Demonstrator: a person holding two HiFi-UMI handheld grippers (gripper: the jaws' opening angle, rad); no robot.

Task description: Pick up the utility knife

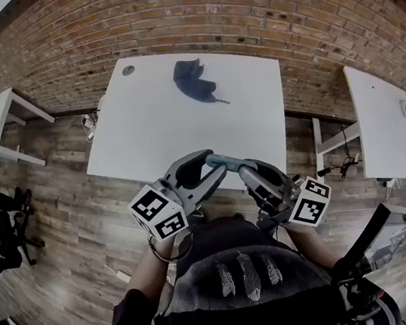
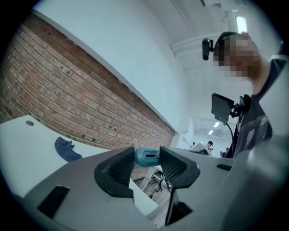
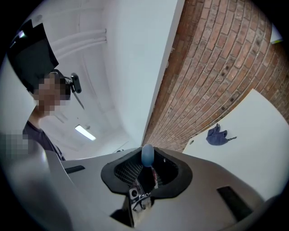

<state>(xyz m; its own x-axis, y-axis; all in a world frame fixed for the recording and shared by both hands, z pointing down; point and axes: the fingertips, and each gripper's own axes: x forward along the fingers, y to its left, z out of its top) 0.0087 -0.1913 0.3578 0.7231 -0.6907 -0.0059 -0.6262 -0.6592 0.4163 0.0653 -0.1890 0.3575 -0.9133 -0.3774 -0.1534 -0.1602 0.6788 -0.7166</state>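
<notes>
Utility knife (image 1: 226,162) midair: right claw (image 3: 147,159) clamps it, left claw (image 2: 147,158) grips its teal end.

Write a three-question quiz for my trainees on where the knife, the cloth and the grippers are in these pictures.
1. True or false: the utility knife lies on the white table.
2. What lies on that table? A. a dark cloth B. a mug C. a book
3. Fill in: the right gripper has its jaws shut on the ____.
Key: 1 false, it is held in the air, off the table; 2 A; 3 utility knife.
</notes>
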